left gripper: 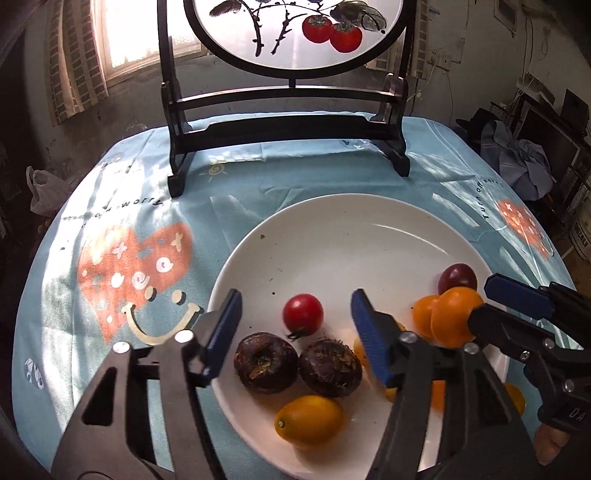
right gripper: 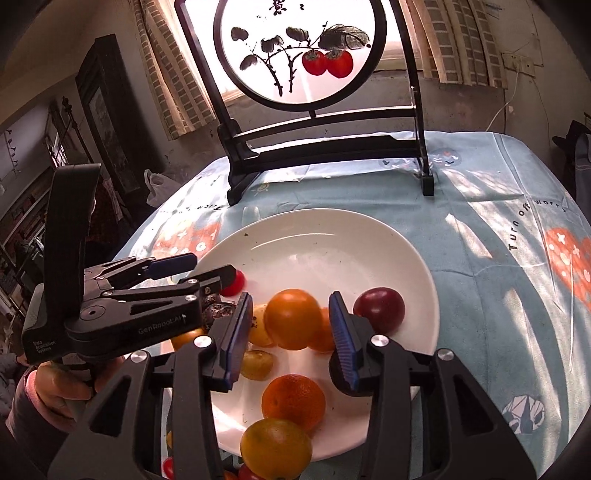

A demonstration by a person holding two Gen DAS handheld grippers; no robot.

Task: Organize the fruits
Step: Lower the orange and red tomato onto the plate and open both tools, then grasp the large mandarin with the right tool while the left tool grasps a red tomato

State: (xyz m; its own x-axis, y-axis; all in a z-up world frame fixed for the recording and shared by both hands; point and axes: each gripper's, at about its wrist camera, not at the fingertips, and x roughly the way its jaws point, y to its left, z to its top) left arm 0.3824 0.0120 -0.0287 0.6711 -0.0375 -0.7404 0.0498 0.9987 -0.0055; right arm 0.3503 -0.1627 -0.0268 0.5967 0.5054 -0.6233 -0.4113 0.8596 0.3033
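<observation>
A white plate holds the fruit. In the left wrist view my left gripper is open above a red cherry tomato, two dark water chestnuts and a yellow kumquat. My right gripper is open around an orange fruit; the fruit sits between the pads, not clamped. A dark purple plum lies right of it. Two oranges lie nearer on the plate. The right gripper shows in the left wrist view beside the orange fruit.
A black-framed round painted screen stands at the back of the table on the blue printed cloth. The left gripper shows in the right wrist view, over the plate's left rim. Small fruits lie off the plate's near edge.
</observation>
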